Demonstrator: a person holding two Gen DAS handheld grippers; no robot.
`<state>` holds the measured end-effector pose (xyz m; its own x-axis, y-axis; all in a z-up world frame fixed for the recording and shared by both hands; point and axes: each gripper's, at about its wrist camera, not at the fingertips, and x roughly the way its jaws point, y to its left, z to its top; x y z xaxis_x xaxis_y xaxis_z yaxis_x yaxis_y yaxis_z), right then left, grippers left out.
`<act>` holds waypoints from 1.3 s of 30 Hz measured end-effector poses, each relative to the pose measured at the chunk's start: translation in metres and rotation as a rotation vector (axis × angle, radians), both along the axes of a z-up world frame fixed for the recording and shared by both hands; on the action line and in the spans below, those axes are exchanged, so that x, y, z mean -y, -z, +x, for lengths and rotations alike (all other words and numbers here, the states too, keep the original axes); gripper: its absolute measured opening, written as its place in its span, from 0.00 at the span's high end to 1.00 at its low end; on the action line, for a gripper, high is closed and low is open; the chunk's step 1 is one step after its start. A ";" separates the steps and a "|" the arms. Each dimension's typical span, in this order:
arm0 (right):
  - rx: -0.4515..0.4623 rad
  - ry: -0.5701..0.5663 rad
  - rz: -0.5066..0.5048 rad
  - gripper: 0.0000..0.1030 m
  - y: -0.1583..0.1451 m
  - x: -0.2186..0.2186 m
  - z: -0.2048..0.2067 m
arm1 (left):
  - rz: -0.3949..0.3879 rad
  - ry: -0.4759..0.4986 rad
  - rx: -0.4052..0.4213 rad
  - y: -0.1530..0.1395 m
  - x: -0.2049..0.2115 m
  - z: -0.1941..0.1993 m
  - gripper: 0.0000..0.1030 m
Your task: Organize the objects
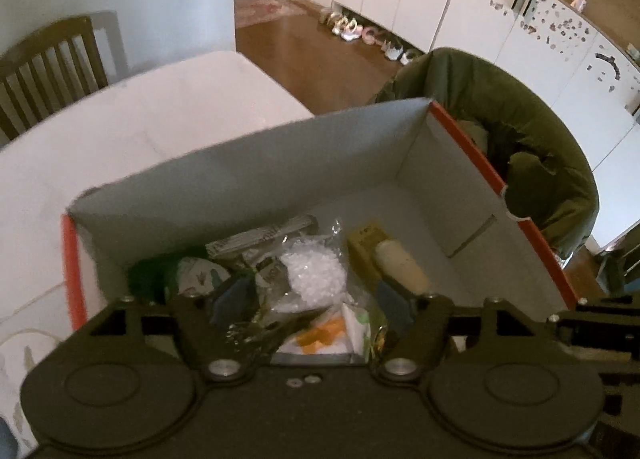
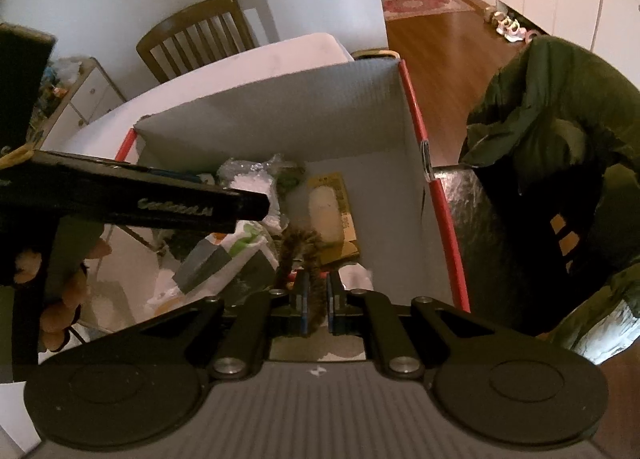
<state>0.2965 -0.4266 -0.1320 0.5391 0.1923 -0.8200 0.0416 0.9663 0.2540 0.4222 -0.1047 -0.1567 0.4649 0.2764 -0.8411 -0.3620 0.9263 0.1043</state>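
The cardboard box [image 1: 248, 163] stood on the white worktop [image 1: 120, 131], and everything else sat in or around it. The right hand-held gripper [image 2: 316, 299] hung over the box's near end with its fingers drawn nearly together, pinching a fuzzy brown pipe cleaner [image 2: 298, 247] whose free end curled upward above the box floor. The left hand-held gripper [image 1: 312, 299] was spread wide over the box's near left part, holding nothing, its fingers straddling a crinkled clear bag of white beads [image 1: 314, 275] and a white-and-orange packet [image 1: 320, 333]. Further in, toward the box's middle, lay a yellow carton with a cream oval piece [image 1: 396, 263] on it.

The box's right half showed bare floor [image 1: 420, 219], leaving room there; its red-edged right rim [image 1: 472, 147] ran beside a green jacket [image 1: 532, 131] on a chair. In the right wrist view, lettering on the left gripper's black body [image 2: 176, 211] was too blurred to read.
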 end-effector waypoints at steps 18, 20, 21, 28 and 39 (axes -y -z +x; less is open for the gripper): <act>0.116 0.007 -0.036 0.92 -0.051 -0.027 -0.035 | 0.068 0.044 0.171 -0.056 0.015 -0.078 0.20; 0.128 0.014 -0.028 0.92 -0.055 -0.029 -0.041 | 0.062 0.044 0.193 -0.062 0.014 -0.090 0.18; 0.135 0.016 -0.022 0.92 -0.058 -0.031 -0.043 | 0.064 0.047 0.202 -0.064 0.014 -0.096 0.17; 0.204 0.012 -0.018 0.89 -0.074 -0.053 -0.064 | 0.072 0.074 0.276 -0.084 0.017 -0.134 0.03; 0.340 0.063 -0.022 0.26 -0.094 -0.079 -0.102 | 0.058 0.080 0.336 -0.102 0.013 -0.178 0.00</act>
<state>0.1940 -0.3472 -0.0378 0.7921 0.1342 -0.5954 0.0178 0.9701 0.2422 0.2442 -0.1174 -0.0544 0.7351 0.2710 -0.6215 -0.3117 0.9491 0.0452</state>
